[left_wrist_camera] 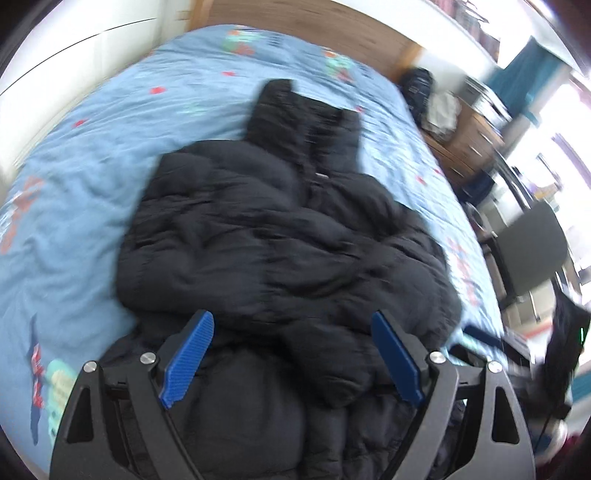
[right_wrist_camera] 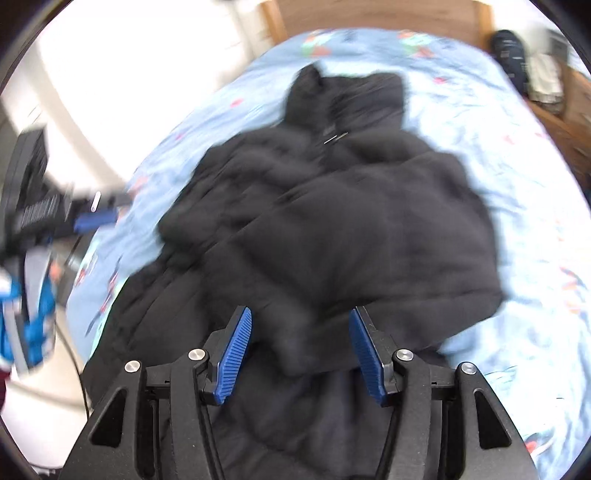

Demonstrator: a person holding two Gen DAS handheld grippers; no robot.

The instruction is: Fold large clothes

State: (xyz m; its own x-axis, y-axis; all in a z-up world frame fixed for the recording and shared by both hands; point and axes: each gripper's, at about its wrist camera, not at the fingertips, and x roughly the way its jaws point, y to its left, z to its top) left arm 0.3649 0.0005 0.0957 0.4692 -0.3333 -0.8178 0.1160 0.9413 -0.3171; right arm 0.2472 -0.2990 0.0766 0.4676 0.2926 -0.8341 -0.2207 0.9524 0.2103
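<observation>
A black puffy hooded jacket [left_wrist_camera: 280, 229] lies bunched on the light blue patterned bed sheet [left_wrist_camera: 74, 206], its hood [left_wrist_camera: 291, 110] pointing toward the headboard. My left gripper [left_wrist_camera: 291, 321] hovers over the jacket's near end, jaws wide apart, nothing pressed between the blue pads [left_wrist_camera: 188, 354]. In the right wrist view the same jacket [right_wrist_camera: 351, 221] fills the middle, a sleeve folded across it. My right gripper [right_wrist_camera: 300, 314] stands open above that sleeve's end, the pads clear of the cloth. The left gripper [right_wrist_camera: 96, 219] shows blurred at the left edge there.
A wooden headboard [left_wrist_camera: 295, 18] closes the far end of the bed. A wooden dresser [left_wrist_camera: 469, 147] with a dark bag [left_wrist_camera: 417, 88] and a dark chair [left_wrist_camera: 532, 251] stand along the bed's right side. A white wall [left_wrist_camera: 74, 55] runs on the left.
</observation>
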